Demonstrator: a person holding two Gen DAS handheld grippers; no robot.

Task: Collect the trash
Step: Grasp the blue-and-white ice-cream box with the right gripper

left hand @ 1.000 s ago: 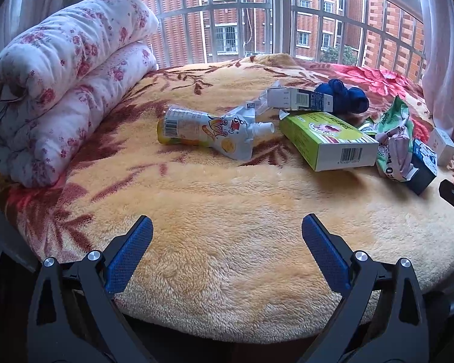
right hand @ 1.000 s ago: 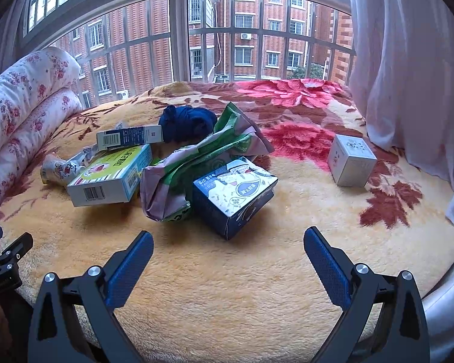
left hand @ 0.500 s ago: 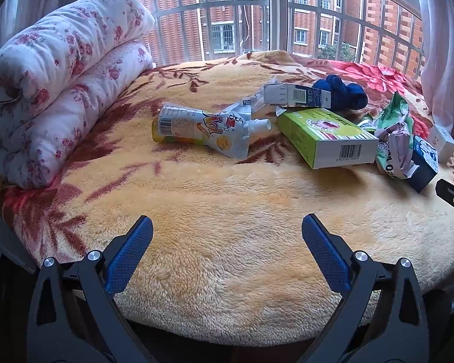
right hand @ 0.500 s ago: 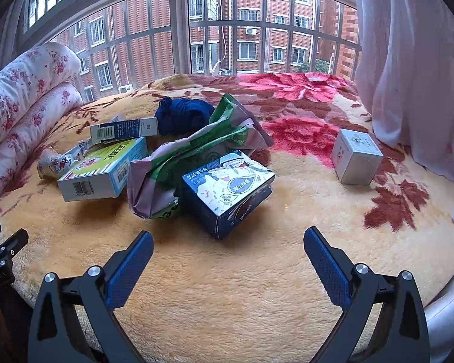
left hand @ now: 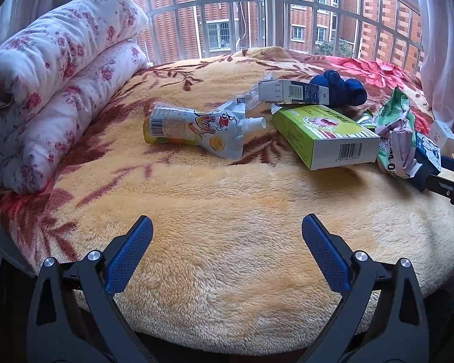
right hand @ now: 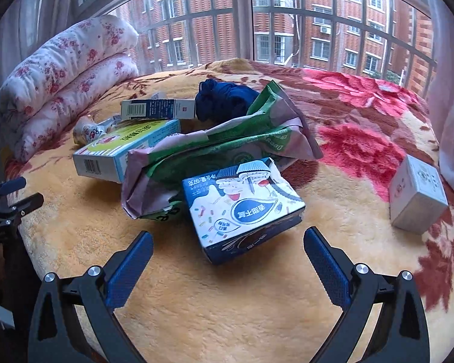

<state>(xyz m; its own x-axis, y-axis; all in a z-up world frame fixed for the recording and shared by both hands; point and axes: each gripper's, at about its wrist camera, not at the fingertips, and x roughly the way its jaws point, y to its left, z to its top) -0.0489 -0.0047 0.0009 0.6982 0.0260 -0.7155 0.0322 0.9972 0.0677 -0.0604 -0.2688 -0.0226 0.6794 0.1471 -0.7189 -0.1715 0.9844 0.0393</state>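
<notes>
Trash lies on a plush floral blanket. In the left wrist view a drink pouch lies ahead, a green box to its right, a white-and-blue box behind, and a crumpled green bag at far right. My left gripper is open and empty, short of the pouch. In the right wrist view a blue carton lies just ahead of my open, empty right gripper, leaning on the green bag; the green box is left.
A rolled floral quilt lies along the left side. A dark blue cloth bundle sits behind the trash. A small white box stands at right near a white curtain. Barred windows close the far side.
Both grippers have moved forward toward the trash; the blue carton now lies closer to the right gripper. Both stay open. The objects have not moved.
</notes>
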